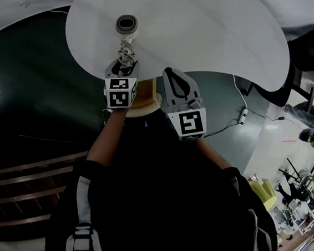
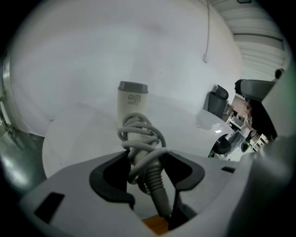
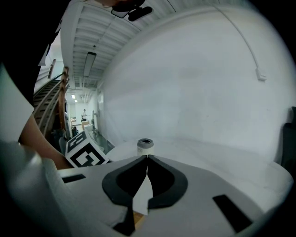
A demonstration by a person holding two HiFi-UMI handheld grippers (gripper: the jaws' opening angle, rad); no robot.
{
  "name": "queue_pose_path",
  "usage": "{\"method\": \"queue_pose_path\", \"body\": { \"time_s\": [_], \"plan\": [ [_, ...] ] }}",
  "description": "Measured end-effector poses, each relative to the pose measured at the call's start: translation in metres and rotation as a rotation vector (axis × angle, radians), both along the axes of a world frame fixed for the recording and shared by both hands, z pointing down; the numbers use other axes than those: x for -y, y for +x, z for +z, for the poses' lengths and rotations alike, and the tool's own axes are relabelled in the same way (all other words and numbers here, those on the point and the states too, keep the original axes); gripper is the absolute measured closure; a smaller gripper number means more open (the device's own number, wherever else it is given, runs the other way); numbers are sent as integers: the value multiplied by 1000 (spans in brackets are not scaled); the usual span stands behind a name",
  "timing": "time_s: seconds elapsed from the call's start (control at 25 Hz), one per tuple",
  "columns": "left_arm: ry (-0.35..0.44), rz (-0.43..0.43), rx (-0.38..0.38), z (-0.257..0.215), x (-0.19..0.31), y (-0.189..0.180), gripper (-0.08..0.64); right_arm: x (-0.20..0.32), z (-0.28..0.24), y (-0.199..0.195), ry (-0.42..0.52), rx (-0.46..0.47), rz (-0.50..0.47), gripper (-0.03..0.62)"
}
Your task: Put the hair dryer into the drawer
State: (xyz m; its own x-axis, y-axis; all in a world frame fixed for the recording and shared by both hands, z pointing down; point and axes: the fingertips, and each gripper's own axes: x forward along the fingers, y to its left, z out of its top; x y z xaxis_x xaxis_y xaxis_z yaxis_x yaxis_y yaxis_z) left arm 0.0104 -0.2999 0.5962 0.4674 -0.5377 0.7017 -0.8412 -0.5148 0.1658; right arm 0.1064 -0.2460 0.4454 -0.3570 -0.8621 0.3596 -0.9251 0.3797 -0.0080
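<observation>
1. Hidden: the lower handle of the hair dryer (image 1: 126,26) sits behind the left gripper (image 1: 122,70).
2. Room: the dryer rests on the white table (image 1: 219,26) near its front edge, with bare tabletop at 3 o'clock.
3. Pose: the left gripper angles down, clamped on the cord-wrapped handle. The right gripper (image 1: 169,73), at its 3 o'clock, is clenched and holds nothing.

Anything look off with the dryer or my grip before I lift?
Nothing spilled or broken. One oddity: the left gripper has its jaws closed on the hair dryer at its tail, over loose loops of wound cord, not bare casing. The right gripper is shut, empty.
</observation>
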Motion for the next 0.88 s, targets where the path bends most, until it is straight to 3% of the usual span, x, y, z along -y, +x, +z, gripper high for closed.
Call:
{"method": "queue_pose_path", "body": {
  "time_s": [0.88],
  "plan": [
    [117,-14,-74,-62,-92,-25,331,-62,-9,-32,44,4,-98,568]
  ]
}}
